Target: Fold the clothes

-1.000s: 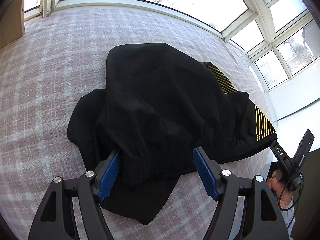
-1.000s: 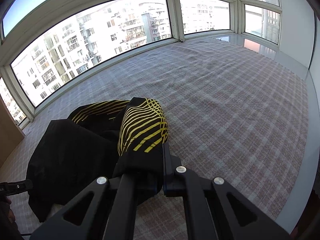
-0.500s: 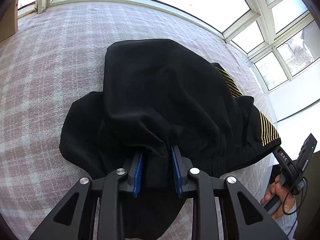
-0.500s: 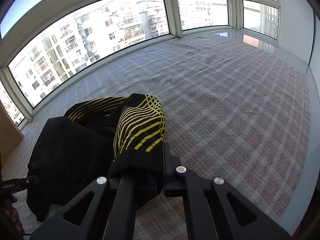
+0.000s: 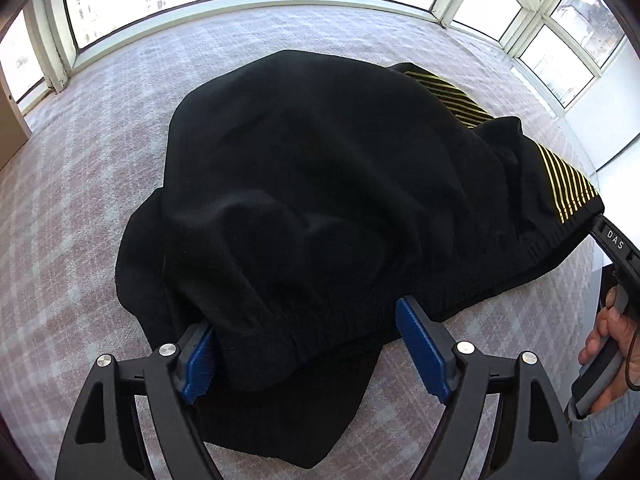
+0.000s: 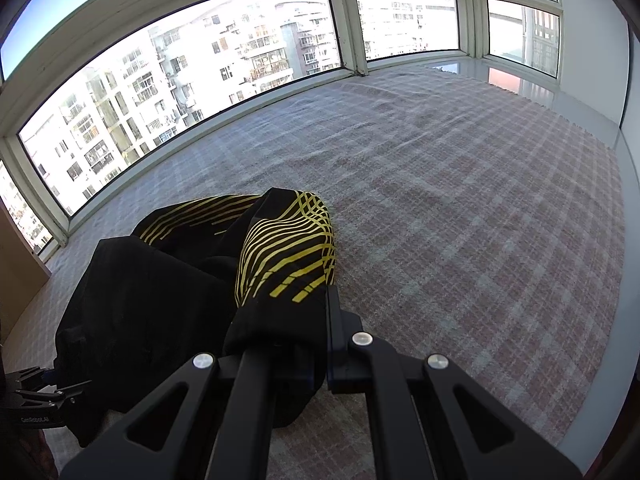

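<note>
Garment: black garment with yellow stripes [image 5: 320,184] lies bunched on the checked, pink-grey cloth-covered surface [image 5: 100,128] beside the windows [image 6: 180,80], one layer doubled loosely over another, ribbed hem nearest the left camera.
Left hand-held gripper [image 5: 316,344]: jaws have just been opening and stand wide; the ribbed hem lies between the blue pads [image 5: 420,344]. The right-hand pad stands clear of the cloth; the other is half hidden by it, so any touch there is unclear.
Right hand-held gripper [image 6: 320,360]: jaws closed tight on the striped end of the garment, fabric draped over the fingers.
Person: a hand [image 5: 612,344] holds the right tool's handle at the surface's edge.
Step in hand: judged as re-gripping the hem mid-fold while the right side pins its corner.
Next move calls for: closing the left jaws on one clean edge of hem, not the whole bunch, then drawing the cloth taut against the right hold before laying it over flat.
</note>
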### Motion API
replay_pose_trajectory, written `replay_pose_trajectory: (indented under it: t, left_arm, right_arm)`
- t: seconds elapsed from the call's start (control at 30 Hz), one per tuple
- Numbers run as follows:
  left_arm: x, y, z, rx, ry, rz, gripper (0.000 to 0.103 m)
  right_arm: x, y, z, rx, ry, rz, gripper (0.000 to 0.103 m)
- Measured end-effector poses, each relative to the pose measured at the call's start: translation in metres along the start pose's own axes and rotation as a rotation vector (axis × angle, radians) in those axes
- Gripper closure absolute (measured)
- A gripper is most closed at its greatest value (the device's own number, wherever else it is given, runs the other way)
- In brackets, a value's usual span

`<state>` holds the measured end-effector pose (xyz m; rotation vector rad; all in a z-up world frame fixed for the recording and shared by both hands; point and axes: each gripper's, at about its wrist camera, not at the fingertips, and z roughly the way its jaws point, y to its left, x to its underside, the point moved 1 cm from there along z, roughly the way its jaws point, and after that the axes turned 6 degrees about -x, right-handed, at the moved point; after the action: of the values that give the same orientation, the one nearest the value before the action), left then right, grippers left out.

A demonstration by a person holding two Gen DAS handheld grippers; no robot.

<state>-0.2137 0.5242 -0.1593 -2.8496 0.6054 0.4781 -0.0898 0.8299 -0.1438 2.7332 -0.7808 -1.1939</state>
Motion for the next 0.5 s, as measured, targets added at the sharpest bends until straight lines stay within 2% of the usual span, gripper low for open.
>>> replay_pose_trajectory:
  t: [0.07,0.33,0.37,0.4,0.43,0.5]
  left_arm:
    - [0.0,0.008,0.0,-0.044,0.004,-0.045,0.023]
    - [-0.011,0.011,0.0,-0.126,0.023,-0.118,0.022]
    - [-0.013,0.014,-0.001,-0.135,0.027,-0.132,0.025]
    - [-0.014,0.016,-0.002,-0.133,0.028,-0.138,0.038]
    - [-0.016,0.018,-0.002,-0.129,0.035,-0.139,0.045]
    - [-0.02,0.018,0.0,-0.101,0.052,-0.135,0.067]
  right_arm:
    - [0.0,-0.001,0.001,0.0,0.002,0.002,0.1]
    - [-0.002,0.002,0.004,-0.007,0.009,-0.011,0.1]
    - [-0.003,0.002,0.004,-0.006,0.007,-0.014,0.1]
    - [-0.003,0.002,0.004,-0.005,0.004,-0.015,0.1]
    - [-0.004,0.001,0.004,-0.003,0.004,-0.015,0.1]
    - [-0.004,0.0,0.006,0.0,0.004,-0.012,0.1]
